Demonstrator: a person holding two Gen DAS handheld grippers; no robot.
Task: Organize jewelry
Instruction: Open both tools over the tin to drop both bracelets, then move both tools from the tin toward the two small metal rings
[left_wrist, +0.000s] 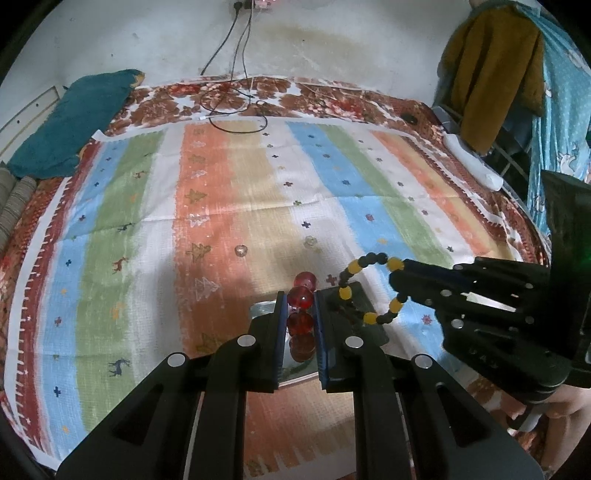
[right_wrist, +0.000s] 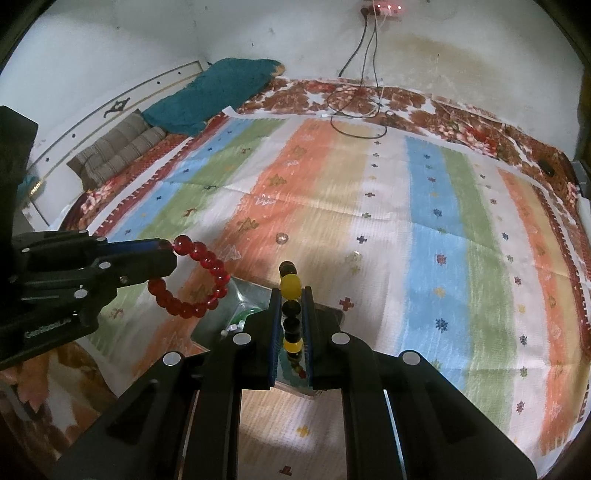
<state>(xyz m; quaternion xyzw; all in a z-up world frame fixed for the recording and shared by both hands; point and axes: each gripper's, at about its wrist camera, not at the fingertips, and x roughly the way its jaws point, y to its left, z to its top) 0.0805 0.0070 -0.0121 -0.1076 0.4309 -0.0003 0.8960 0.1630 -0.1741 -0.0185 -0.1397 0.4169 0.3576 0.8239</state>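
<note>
Above the metal tray (right_wrist: 255, 295) on the striped bedspread (left_wrist: 236, 192), the left claw (left_wrist: 301, 295) clamps a red bead bracelet (right_wrist: 192, 280) and the right claw (right_wrist: 291, 291) a yellow-and-black bracelet (left_wrist: 369, 288), apparently mid-carry, awaiting lowering and release.

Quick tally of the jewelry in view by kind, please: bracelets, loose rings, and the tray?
Bracelets: 2, the red bead bracelet in the left gripper and the yellow-and-black bead bracelet in the right gripper.
Clear rings on the cloth: 2, and.
Metal tray: 1.
Total: 5.
</note>
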